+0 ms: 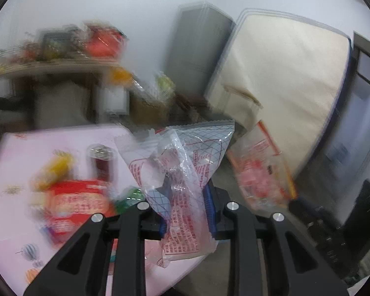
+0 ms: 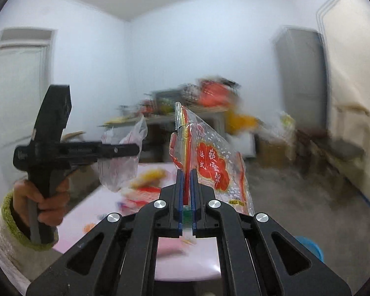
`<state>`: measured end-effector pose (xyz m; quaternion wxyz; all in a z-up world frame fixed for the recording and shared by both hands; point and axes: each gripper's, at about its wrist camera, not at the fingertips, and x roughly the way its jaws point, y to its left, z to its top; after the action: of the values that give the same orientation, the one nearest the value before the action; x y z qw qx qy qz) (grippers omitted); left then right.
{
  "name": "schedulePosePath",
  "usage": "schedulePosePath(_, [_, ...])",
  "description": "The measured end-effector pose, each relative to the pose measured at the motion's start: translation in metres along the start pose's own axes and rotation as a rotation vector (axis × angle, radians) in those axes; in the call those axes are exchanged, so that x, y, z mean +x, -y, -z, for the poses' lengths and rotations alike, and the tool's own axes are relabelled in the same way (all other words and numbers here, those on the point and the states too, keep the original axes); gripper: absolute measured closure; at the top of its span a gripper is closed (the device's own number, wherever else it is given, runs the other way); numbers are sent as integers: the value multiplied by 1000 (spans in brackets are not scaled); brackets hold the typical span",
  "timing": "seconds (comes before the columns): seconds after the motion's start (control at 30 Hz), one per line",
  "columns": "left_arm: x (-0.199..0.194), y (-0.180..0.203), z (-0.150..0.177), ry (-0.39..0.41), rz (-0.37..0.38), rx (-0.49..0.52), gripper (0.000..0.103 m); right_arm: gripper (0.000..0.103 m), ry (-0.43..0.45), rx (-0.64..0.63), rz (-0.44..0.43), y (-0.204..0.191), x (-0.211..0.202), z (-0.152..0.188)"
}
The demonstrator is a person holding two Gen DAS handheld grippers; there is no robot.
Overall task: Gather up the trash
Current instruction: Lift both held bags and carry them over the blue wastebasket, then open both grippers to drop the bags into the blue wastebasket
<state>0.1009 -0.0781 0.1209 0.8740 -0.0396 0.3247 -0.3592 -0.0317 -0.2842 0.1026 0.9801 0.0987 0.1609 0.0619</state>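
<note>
Trash is already picked up in both hands, but more of it waits on the counter (image 1: 9,153).

Going left to right in the left wrist view: on the pink counter lie a yellow wrapper (image 1: 55,170), a red snack pack (image 1: 79,202), a dark red can (image 1: 102,161) standing up and a small green thing (image 1: 129,196). All of this is blurry, so I cannot tell which bits are trash. Next comes the left hand-held gripper (image 1: 185,197). It is squeezed on a clear crumpled wrapper (image 1: 182,162) with red writing, which sticks up and also hangs down from it. On the right, the other wrapper shows as a blur.

In the right wrist view, a hand (image 2: 43,197) in a white sleeve holds the left tool up on the left side, with its wrapper hanging. In the middle, the right hand-held gripper (image 2: 187,185) is shut tight on a red and clear wrapper (image 2: 209,162), held up above the counter.

So two pieces are lifted and not yet dropped anywhere. A blue round thing (image 2: 310,246) sits low on the floor at the right; it may be a bin, but I cannot tell. I think the next job is to put these two away, then come back for the rest.
</note>
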Motion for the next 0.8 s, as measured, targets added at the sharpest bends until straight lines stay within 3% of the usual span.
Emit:
schedulePosePath(0.07, [71,28,-11,-154,65,8,79,99,-39,87,49,39,5,11])
schedulePosePath(0.13, [125,49,-12,-263,77,35,79,99,-87,220,85,89,15,30])
schedulePosePath(0.37, [336,111,29,-643,-20,200,79,99,-181,631,79,222,75,99])
schedulePosePath(0.5, [414,119,54,-734,-60,206,79,99,-205,815,84,285,109,139])
schedulePosePath(0.7, [508,118,76,-835,-115,148,76,98,-232,965,136,345,147,181])
schedulePosePath(0.77, [523,117,80,-842,-121,153,60,90,-246,974,151,356,154,187])
schedulePosePath(0.8, [531,118,82,-848,-137,158,53,78,-254,986,160,362,151,195])
